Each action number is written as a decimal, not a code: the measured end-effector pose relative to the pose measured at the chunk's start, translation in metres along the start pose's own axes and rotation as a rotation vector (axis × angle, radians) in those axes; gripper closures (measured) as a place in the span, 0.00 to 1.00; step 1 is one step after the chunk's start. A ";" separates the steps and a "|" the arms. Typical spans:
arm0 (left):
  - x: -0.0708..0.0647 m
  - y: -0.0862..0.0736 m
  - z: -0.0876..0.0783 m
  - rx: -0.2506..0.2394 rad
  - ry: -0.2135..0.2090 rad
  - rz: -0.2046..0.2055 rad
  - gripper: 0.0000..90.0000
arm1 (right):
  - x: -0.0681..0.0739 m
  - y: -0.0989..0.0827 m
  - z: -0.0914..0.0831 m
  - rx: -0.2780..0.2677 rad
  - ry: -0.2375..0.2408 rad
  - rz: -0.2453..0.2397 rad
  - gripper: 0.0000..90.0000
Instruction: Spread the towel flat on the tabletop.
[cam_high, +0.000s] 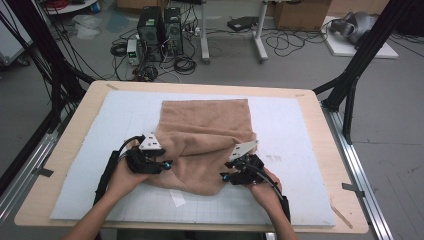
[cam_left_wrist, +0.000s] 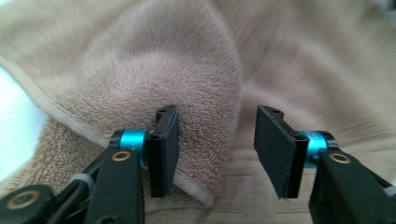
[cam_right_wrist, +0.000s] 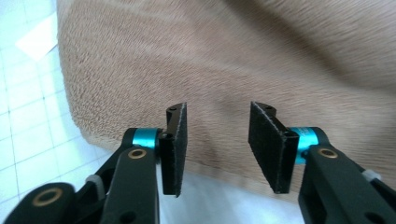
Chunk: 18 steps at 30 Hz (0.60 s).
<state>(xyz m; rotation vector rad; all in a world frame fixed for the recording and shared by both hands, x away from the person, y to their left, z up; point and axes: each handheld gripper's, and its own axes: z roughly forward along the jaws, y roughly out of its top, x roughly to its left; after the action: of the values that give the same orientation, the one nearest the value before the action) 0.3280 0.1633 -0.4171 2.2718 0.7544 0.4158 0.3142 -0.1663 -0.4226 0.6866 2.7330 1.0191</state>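
Note:
A tan towel (cam_high: 205, 135) lies rumpled and partly folded on the white gridded mat (cam_high: 295, 130). My left gripper (cam_high: 165, 161) is at the towel's near left part and my right gripper (cam_high: 225, 172) at its near right part. From the left gripper view, my left gripper (cam_left_wrist: 217, 140) stands open over the towel (cam_left_wrist: 140, 70), with the hemmed edge under its left pad and nothing pinched. Seen from the right gripper, my right gripper (cam_right_wrist: 217, 140) is open just above the towel's (cam_right_wrist: 233, 60) near edge, its pads apart with no cloth between them.
The mat rests on a wooden table (cam_high: 80, 120). A small white label (cam_high: 177, 198) lies on the mat near the towel's front edge. Black frame poles (cam_high: 365, 55) stand at the table's sides. Computers and cables (cam_high: 160, 35) sit on the floor behind.

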 end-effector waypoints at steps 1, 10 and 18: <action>0.001 0.000 0.004 0.012 0.016 -0.002 0.59 | 0.000 -0.001 0.005 0.009 0.002 0.000 0.58; 0.004 0.002 0.000 -0.047 0.045 -0.022 0.89 | -0.010 -0.004 0.012 -0.010 0.045 0.011 0.94; 0.017 0.013 -0.032 -0.173 0.005 -0.116 0.90 | -0.026 -0.012 -0.016 -0.003 -0.027 0.014 0.95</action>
<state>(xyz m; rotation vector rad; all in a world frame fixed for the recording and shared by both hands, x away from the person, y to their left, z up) 0.3311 0.1831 -0.3846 2.0556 0.8163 0.4162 0.3287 -0.1956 -0.4187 0.7149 2.7071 1.0084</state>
